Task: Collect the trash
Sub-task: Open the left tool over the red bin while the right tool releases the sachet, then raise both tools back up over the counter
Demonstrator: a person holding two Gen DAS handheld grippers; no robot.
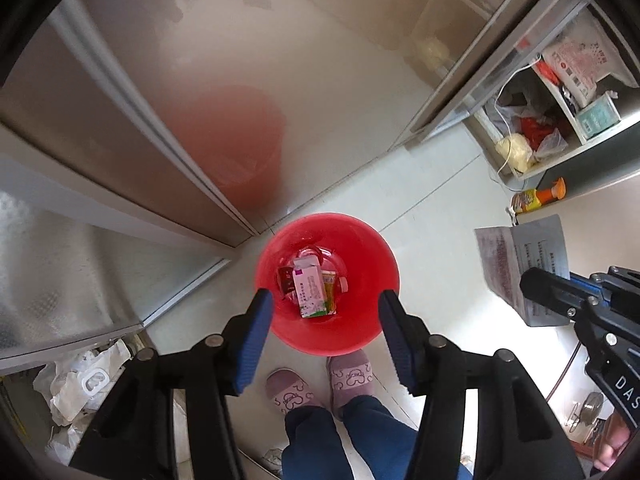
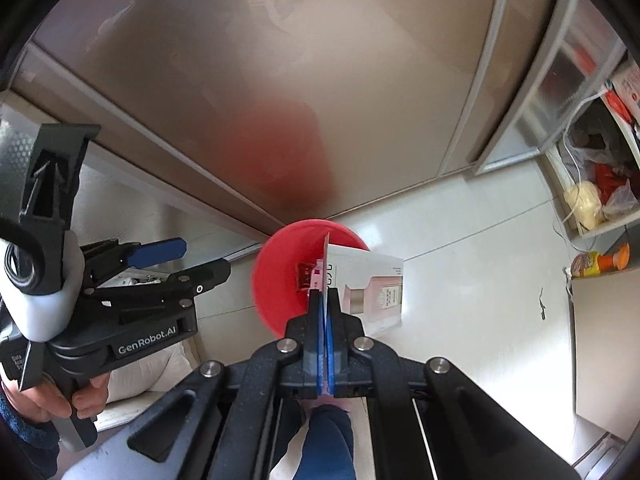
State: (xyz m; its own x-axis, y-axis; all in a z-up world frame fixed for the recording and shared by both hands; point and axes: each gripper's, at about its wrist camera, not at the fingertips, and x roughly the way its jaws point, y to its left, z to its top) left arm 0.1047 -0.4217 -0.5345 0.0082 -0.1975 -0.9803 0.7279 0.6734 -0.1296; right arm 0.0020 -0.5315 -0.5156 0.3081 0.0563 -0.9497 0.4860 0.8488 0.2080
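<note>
Left wrist view: left gripper (image 1: pixel 326 320) hangs open and empty above the red bin (image 1: pixel 327 280), while right gripper (image 2: pixel 323 312) pinches a flat carton (image 2: pixel 368 284) edge-on over its rim, presumably for dropping in.

One red bin (image 1: pixel 360 280), two slippers (image 1: pixel 292 394), two grippers (image 1: pixel 326 342)

We are looking down at a pale glossy tiled floor (image 1: pixel 436 200), brushed-metal cabinet doors (image 1: pixel 280 60) catching a red reflection, and an open shelf (image 1: pixel 560 120) crowded with bags.
</note>
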